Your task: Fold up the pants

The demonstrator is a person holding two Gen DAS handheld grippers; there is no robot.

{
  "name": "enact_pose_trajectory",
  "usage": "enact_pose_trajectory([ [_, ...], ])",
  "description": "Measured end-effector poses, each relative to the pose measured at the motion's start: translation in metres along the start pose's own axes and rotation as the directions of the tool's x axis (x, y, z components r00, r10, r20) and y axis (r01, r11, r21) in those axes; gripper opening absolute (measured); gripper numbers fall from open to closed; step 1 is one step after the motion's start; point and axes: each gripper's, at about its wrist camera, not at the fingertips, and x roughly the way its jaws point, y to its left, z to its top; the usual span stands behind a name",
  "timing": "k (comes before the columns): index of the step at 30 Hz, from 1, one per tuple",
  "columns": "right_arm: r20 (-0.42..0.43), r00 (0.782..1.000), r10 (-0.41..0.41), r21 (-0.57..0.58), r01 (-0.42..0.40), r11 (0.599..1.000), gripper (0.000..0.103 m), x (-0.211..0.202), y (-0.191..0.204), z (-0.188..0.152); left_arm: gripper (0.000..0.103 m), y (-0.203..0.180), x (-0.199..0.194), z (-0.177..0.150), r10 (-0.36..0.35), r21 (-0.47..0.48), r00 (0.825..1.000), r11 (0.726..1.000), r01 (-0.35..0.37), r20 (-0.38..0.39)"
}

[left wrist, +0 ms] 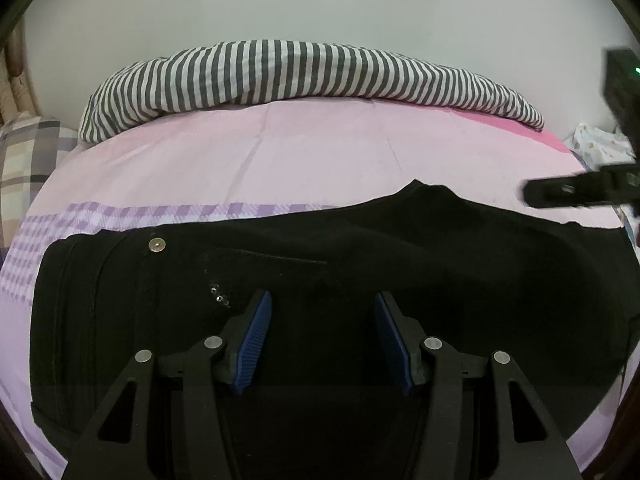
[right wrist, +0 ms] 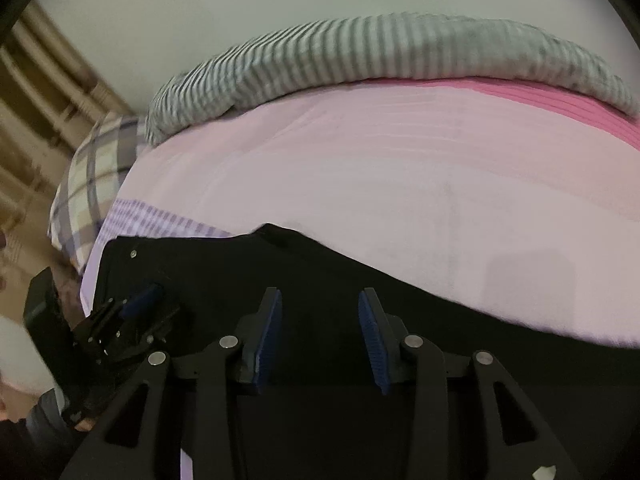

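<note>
Left claw (left wrist: 318, 336) apart and empty, right claw (right wrist: 320, 338) likewise, above black pants (left wrist: 360, 248)

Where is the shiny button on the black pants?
In the left wrist view the metal button sits at the left end of the black pants, close to their far edge beside the purple checked band of the pink sheet.

striped duvet (left wrist: 304, 76), pink sheet (left wrist: 280, 160), plaid pillow (left wrist: 28, 156)
</note>
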Motion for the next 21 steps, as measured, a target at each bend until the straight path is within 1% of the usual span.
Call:
enact_pose_trajectory([
  [3, -0.046, 0.999, 0.019, -0.05, -0.021, 0.999, 0.039, 0.027, 0.014, 0.014, 0.055, 0.004, 0.002, 0.0, -0.024, -0.013, 1.0, 1.0, 0.024, -0.005],
  [7, -0.076, 0.997, 0.023, -0.099, -0.03, 0.995, 0.039, 0.048, 0.02, 0.024, 0.055, 0.003, -0.002, 0.0, -0.03, -0.005, 1.0, 1.0, 0.03, -0.002],
  [11, -0.12, 0.99, 0.07, -0.131, -0.086, 0.988, 0.039, 0.065, 0.028, 0.034, 0.055, 0.007, -0.005, 0.0, -0.041, -0.012, 0.999, 0.999, 0.041, 0.004],
  [12, -0.133, 0.987, 0.091, -0.136, -0.109, 0.985, 0.037, 0.068, 0.03, 0.034, 0.055, 0.009, -0.006, 0.0, -0.038, -0.02, 0.999, 0.999, 0.038, 0.01],
  [13, -0.143, 0.983, 0.112, -0.139, -0.132, 0.981, 0.026, 0.07, 0.032, 0.035, 0.055, 0.01, -0.007, 0.001, -0.037, -0.027, 0.999, 0.999, 0.037, 0.015],
  [14, -0.152, 0.981, 0.117, -0.143, -0.139, 0.98, 0.021, 0.072, 0.033, 0.035, 0.055, 0.013, -0.009, 0.002, -0.041, -0.039, 0.999, 0.998, 0.042, 0.017],
  [15, -0.147, 0.984, 0.102, -0.155, -0.125, 0.98, 0.015, 0.072, 0.034, 0.035, 0.055, 0.015, -0.009, 0.002, -0.044, -0.047, 0.999, 0.998, 0.045, 0.017],
  [16, -0.14, 0.983, 0.121, -0.144, -0.141, 0.979, 0.01, 0.071, 0.032, 0.037, 0.055, 0.018, -0.009, 0.003, -0.054, -0.058, 0.998, 0.997, 0.055, 0.017],
  [19, -0.106, 0.983, 0.15, -0.119, -0.162, 0.98, 0.007, 0.063, 0.026, 0.042, 0.055, 0.022, -0.012, 0.004, -0.055, -0.078, 0.998, 0.995, 0.057, 0.03],
  [21, -0.106, 0.989, 0.107, -0.135, -0.121, 0.983, 0.006, 0.069, 0.03, 0.04, 0.055, 0.022, -0.011, 0.003, -0.053, -0.073, 0.998, 0.996, 0.055, 0.03],
])
